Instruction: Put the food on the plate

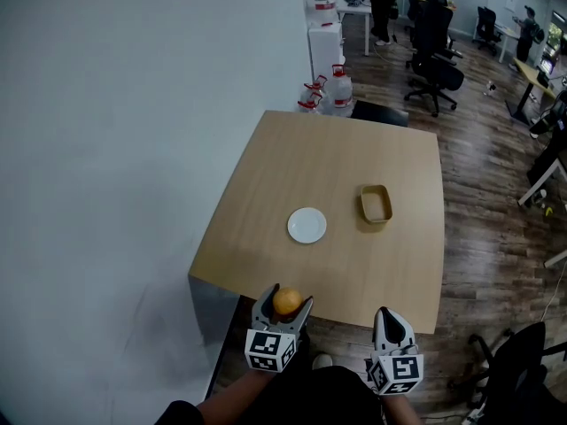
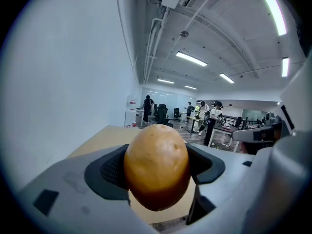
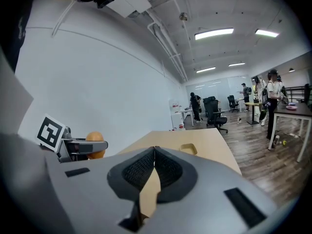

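1. Now, left tool (image 1: 285, 306) clenched on the round orange food (image 1: 286, 300), at the counter's (image 1: 354, 149) near edge, short of the plate (image 1: 306, 225).
2. Right tool (image 1: 391, 319) pinched shut, empty, farther from the plate.
3. Plate lies ahead, slightly right: left tool's carry, I'd say.

Site entry: I log this as an open-plan office. I see black swivel chairs (image 1: 432, 38) on a wood-plank floor (image 1: 483, 193), with desks (image 1: 534, 76) along the far side and people (image 1: 383, 3) standing among them. Water jugs (image 1: 340, 87) sit against the white wall (image 1: 115, 149). Overhead I note strip lights (image 2: 191, 58) and exposed pipes (image 2: 152, 43).
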A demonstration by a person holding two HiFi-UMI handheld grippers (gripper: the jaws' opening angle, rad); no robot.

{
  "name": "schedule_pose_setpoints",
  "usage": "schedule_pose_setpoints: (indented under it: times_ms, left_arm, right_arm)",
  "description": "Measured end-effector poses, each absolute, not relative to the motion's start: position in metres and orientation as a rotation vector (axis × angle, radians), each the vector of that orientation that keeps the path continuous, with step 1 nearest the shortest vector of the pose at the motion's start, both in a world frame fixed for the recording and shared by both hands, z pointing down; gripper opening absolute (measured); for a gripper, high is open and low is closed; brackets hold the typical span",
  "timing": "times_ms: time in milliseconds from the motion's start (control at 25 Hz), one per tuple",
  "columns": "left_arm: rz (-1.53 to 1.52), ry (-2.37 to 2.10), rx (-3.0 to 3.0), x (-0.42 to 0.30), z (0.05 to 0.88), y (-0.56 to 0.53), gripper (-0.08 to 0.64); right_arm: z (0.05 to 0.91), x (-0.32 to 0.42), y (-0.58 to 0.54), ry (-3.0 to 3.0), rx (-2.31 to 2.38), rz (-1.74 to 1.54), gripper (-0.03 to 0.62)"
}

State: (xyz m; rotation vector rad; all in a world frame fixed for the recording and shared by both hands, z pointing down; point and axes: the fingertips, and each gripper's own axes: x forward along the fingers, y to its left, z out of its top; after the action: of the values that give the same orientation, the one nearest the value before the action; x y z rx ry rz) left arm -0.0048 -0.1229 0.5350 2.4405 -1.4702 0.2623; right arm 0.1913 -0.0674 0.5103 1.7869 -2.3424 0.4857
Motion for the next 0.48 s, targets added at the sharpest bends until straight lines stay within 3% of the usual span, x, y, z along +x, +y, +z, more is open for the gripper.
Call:
schedule_pose_setpoints:
  times_ms: [480]
  left_arm:
    - [0.311,-1.406,2.462,0.002,0.568,-0.196,0.324]
  right_arm:
    - [0.521,0.191,-0.107,-2.301,1.834,0.535,0.060]
